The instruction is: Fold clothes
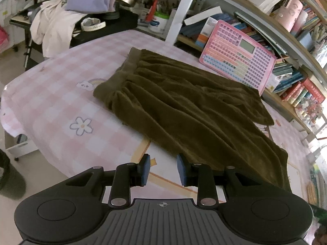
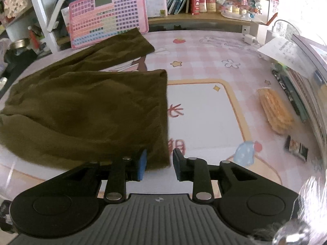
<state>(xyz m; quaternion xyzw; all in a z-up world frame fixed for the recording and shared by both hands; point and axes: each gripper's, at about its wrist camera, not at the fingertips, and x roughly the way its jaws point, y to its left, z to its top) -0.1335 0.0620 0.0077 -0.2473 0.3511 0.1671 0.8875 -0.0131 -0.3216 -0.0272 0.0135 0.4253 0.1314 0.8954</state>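
Jaws of both grippers stand wide apart and hold nothing: the left gripper [image 1: 163, 169] hangs over the near edge of the trousers [image 1: 184, 110], and the right gripper [image 2: 158, 164] has the near corner of one leg cuff lying between its pads, but the cloth is not pinched. The trousers, olive and soft, lie flat on the bench [image 1: 61, 94], with the waistband at the left end and the two legs running to the right, split a little apart at the cuffs. To do this step well, I think each gripper should come low and close on one layer edge only, at matching places along the near side, and then both should lift together so the cloth does not twist. Velvet-like cloth can slip, so the bite should be deep. I count one pair of trousers, two legs, two grippers, and one pink board [image 2: 108, 14] leaning against the shelf behind.
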